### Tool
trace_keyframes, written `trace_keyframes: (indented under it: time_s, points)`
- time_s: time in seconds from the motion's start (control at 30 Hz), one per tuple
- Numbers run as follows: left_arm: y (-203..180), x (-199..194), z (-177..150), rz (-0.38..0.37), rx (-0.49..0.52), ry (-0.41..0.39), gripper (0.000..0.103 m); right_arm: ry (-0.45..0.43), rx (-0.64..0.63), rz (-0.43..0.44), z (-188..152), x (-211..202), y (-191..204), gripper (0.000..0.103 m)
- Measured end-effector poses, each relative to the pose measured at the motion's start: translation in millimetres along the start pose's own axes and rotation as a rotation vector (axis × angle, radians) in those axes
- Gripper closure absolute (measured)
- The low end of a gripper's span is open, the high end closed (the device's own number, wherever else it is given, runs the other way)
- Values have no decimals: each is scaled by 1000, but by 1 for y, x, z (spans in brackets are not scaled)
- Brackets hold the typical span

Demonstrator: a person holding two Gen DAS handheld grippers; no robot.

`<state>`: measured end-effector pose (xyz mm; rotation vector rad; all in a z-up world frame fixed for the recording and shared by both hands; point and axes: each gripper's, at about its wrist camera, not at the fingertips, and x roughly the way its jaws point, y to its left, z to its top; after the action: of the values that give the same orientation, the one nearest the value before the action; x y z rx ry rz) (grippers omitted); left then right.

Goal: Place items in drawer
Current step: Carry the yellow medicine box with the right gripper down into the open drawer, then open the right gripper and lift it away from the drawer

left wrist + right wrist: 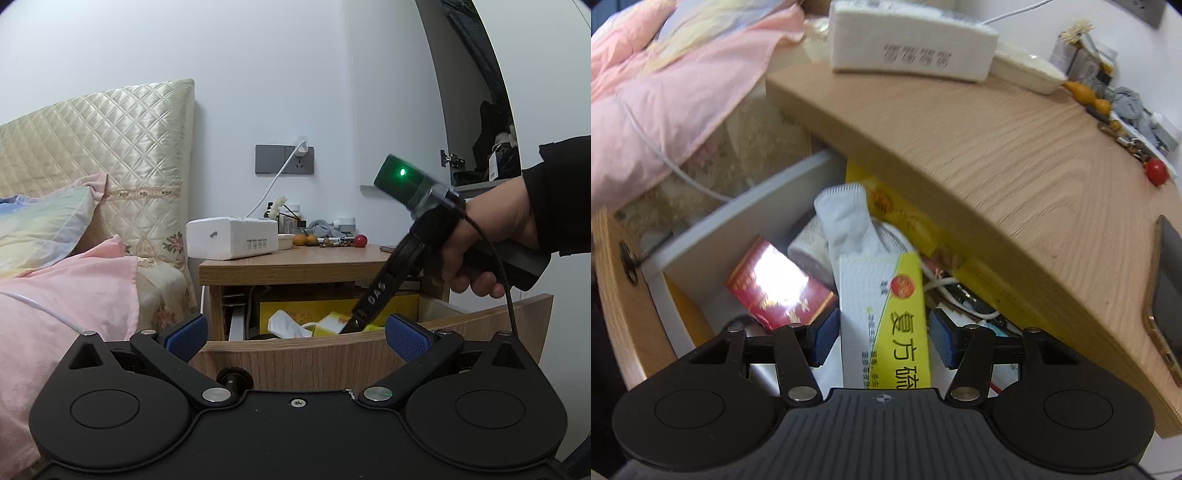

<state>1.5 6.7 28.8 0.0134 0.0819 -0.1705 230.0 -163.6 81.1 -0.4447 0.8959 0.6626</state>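
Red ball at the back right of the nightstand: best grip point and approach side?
Judgement: take the red ball across its widest middle, coming from above and the open front of the nightstand top. It is round, so any axis fits, but clutter crowds its back-left and the wall is close behind.

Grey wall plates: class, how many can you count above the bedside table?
2. A plain plate on the left; right beside it, a socket plate with a white charger plugged in. None appears hidden.

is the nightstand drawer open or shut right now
Open: the drawer front stands out from the nightstand, and the yellow and white box and red packet show inside.
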Motion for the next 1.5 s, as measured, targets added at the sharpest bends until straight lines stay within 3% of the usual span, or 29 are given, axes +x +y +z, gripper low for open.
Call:
trace_keyframes:
  time_s: [0.13,0.33,0.4,0.8,1.33,1.5]
  points:
    - [-1,-1,1,-3,-1,-6,1,-75,86,-13,-4,-30,-4,18]
    - [-3,-7,3,-8,-2,-19,1,-199,194,-42,-20,-87,0,8]
    - [-3,-8,4,-10,-3,-22,1,-240,205,-57,-28,-105,5,1]
    - [-8,-10,4,-16,5,-27,1,-504,284,-190,-92,-163,44,0]
    - [7,-6,3,42,-80,-47,1,-881,366,-309,-175,-125,73,0]
    - [6,-4,0,49,-65,-33,1,-942,357,-363,-183,-113,79,0]
